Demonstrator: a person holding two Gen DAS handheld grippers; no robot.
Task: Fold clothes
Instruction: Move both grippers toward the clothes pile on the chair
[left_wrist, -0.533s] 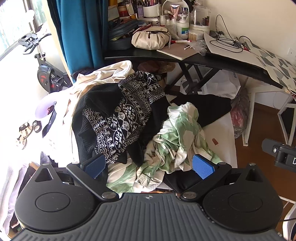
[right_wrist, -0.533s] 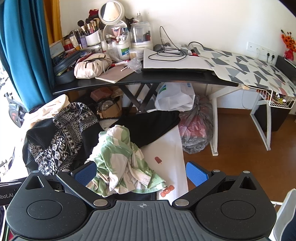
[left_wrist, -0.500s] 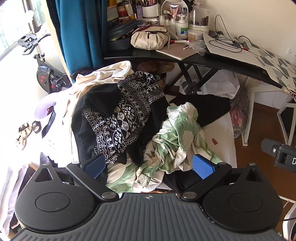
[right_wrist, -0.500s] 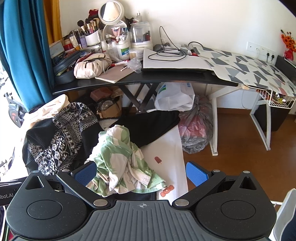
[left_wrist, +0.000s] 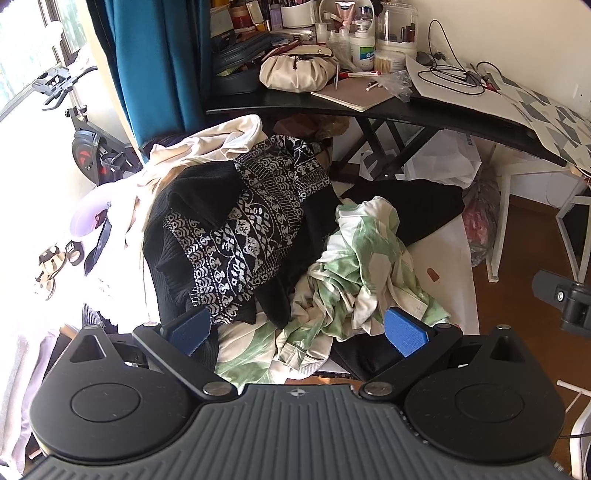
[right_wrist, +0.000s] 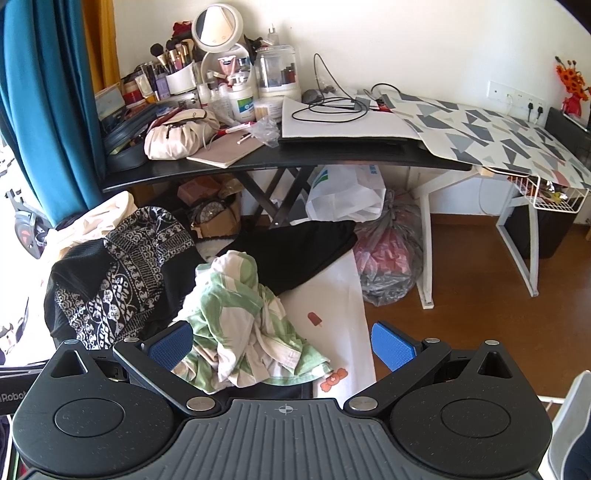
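With both the left gripper (left_wrist: 295, 330) and the right gripper (right_wrist: 282, 345) hanging jaws wide and empty above the pile, the crumpled green-and-white garment (left_wrist: 364, 266) nearest them looks light, limp and best pinched at what seems a hem on its near right edge.

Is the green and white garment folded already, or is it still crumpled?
Crumpled. The green garment lies in a bunched heap with many irregular wrinkles and no flat folded edges, beside the patterned garment.

black garment (right_wrist: 295, 251) partly under green shirt (right_wrist: 240, 317), bike (left_wrist: 74, 122) overexposed
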